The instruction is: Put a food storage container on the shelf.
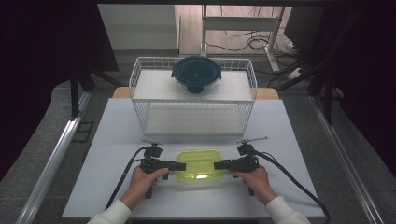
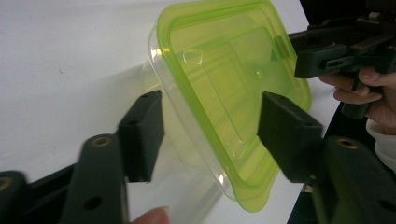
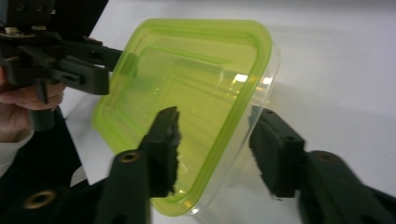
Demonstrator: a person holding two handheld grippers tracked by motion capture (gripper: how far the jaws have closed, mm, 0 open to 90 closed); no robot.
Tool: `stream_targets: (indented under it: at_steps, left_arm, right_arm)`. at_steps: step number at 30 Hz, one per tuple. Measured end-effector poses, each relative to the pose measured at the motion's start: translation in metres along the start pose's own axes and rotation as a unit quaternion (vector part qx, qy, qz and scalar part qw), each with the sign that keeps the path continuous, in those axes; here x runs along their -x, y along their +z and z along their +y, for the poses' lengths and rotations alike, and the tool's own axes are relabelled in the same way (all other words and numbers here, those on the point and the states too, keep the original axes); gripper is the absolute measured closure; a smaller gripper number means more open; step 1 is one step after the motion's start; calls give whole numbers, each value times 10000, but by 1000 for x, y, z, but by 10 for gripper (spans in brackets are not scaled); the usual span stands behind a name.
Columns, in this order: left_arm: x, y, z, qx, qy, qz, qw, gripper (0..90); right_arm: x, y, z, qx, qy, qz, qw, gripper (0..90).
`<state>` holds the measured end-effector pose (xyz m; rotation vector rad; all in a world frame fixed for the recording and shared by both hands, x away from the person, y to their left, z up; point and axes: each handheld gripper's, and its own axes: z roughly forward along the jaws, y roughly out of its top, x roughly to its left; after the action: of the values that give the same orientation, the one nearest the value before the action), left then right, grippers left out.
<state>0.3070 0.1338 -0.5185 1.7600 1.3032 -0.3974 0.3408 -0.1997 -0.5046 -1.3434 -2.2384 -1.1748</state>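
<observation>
Both grippers straddling the ends of the green-lidded container (image 1: 200, 164), near table (image 1: 116, 121) edge.
High view: left gripper (image 1: 180, 166) and right gripper (image 1: 218, 164) level, facing inward. Gripper views: jaws half-closed around the container's ends; pad contact unclear. Uneven squeeze could tip it or pop the lid.

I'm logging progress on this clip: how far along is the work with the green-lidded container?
Done: the lid already sits on the clear container, which stands on the white table.
In hand: the left gripper and right gripper straddle its two short ends, jaws around the rim; whether the pads press yet is unclear.
Left: a firm grip and a lift, perhaps towards the wire basket holding the round dark-lidded bowl.
</observation>
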Motion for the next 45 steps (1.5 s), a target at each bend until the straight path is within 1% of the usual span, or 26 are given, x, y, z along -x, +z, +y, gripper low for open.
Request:
stream_targets:
  at_steps: [1, 4, 5, 7, 10, 12, 14, 17, 19, 29, 31, 32, 34, 37, 40, 41, 45]
  left_arm:
    - [1, 0, 0, 2, -23, 25, 10000, 479]
    - [3, -2, -1, 45, -38, 156, 9999, 553]
    - [3, -3, -1, 75, -14, 222, 9997, 587]
    - [5, -5, -2, 165, 6, 310, 9994, 644]
    - [9, -10, -3, 269, 39, 313, 9991, 729]
    - [11, -10, -4, 271, 80, 344, 9990, 760]
    - [12, -11, -5, 260, 131, 379, 9989, 770]
    - [14, -12, -6, 259, 174, 342, 9989, 778]
    - [15, -13, -6, 268, 207, 294, 9990, 780]
    - [22, -21, -5, 383, 386, 273, 9981, 786]
    - [23, -22, -4, 421, 450, 259, 9978, 787]
    - [24, -23, -4, 392, 474, 281, 9977, 787]
    - [26, -25, -5, 478, 471, 275, 9974, 788]
    - [31, -29, -4, 561, 541, 257, 9966, 788]
    - [35, -34, -3, 623, 601, 294, 9958, 791]
    - [36, -35, -3, 648, 600, 277, 9957, 792]
    - [40, -39, -1, 693, 716, 265, 9947, 791]
  right_arm:
    - [0, 0, 0, -12, 21, -2, 10000, 582]
    - [-1, -1, -1, -32, 65, -118, 9999, 671]
    - [-1, -1, -1, -38, 73, -159, 9998, 688]
    - [-2, -3, -2, -4, 128, -144, 9998, 720]
    - [-6, -6, -3, 97, 150, -203, 9996, 747]
    - [-8, -8, -3, 153, 125, -237, 9995, 764]
    - [-10, -11, -3, 222, 104, -219, 9995, 773]
    - [-13, -16, -4, 309, 60, -192, 9993, 779]
    - [-14, -18, -4, 317, 13, -202, 9993, 781]
    - [-19, -23, -5, 384, -125, -132, 9991, 781]
    - [-20, -24, -5, 423, -160, -114, 9989, 781]
    - [-21, -25, -5, 439, -165, -108, 9988, 781]
    - [-22, -27, -5, 481, -185, -84, 9986, 782]
    - [-24, -30, -4, 536, -212, -25, 9983, 782]
    - [-30, -33, -2, 591, -373, -70, 9975, 781]
    - [-31, -34, -1, 607, -405, -64, 9973, 781]
    - [-34, -37, -1, 661, -492, -43, 9966, 781]
